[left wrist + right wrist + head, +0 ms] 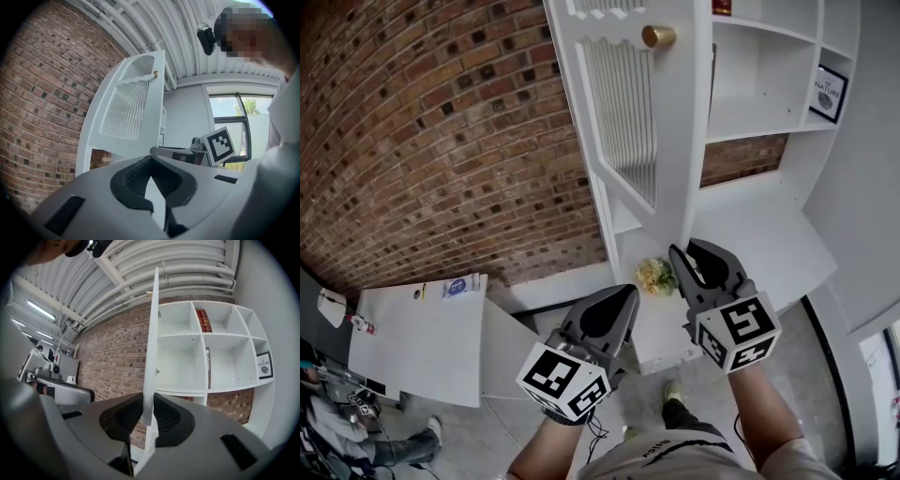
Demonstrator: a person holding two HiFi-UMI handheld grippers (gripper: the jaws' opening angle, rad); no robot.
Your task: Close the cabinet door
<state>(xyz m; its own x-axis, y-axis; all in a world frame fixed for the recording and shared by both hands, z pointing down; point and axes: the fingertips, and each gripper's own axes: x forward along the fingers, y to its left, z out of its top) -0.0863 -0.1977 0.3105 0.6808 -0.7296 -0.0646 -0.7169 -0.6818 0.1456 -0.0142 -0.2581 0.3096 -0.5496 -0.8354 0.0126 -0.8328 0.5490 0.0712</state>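
Head view: brick wall [441, 131] behind a white shelf unit [759, 75], its cabinet door [628, 131] swung open. Left gripper view — my left gripper [151, 161] has jaws together, empty. Right gripper view — my right gripper [146, 404] is clamped on the door's edge.

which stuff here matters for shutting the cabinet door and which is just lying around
Job: cabinet door, its gold knob, right gripper clamped on the door's edge, shelf unit.
Lying about: flowers, red books, framed picture, white table, left gripper (shut, empty).
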